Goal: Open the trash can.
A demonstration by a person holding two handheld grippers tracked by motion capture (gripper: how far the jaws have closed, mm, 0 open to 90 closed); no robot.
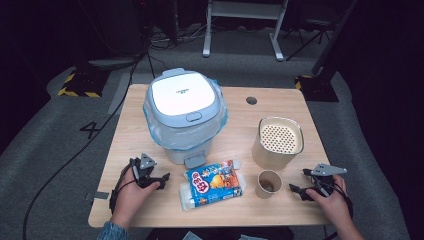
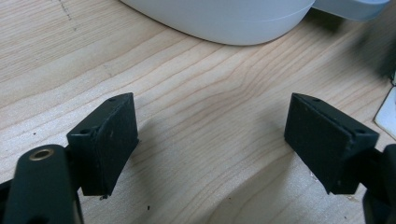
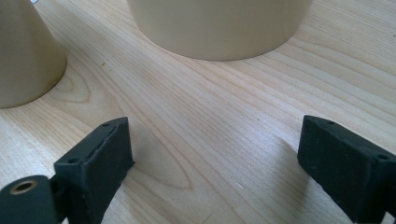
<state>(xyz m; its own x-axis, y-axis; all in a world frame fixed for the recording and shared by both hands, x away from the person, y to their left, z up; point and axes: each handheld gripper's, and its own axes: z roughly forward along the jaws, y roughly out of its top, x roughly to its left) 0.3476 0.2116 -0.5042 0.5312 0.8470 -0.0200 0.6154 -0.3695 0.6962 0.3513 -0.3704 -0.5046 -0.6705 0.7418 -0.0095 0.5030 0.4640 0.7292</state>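
A white pedal bin (image 1: 184,117) with a shut lid and a blue liner stands at the middle back of the wooden table (image 1: 135,125). In front of it lies a colourful snack packet (image 1: 214,183). My left gripper (image 1: 162,179) rests low at the front left, open and empty, its jaws pointing at the bin's base (image 2: 224,23) over bare wood (image 2: 210,116). On the right stand a small paper cup (image 1: 269,183) and a beige canister (image 1: 278,142) with a perforated top. My right gripper (image 1: 298,181) is open and empty (image 3: 215,140), facing the cup (image 3: 23,56) and canister (image 3: 219,28).
The bin's grey pedal (image 1: 195,160) sticks out toward the packet. A round cable hole (image 1: 251,100) sits at the table's back right. Beyond the table lie grey floor, cables and a desk frame (image 1: 245,25). The packet's edge (image 2: 387,112) shows right of my left jaws.
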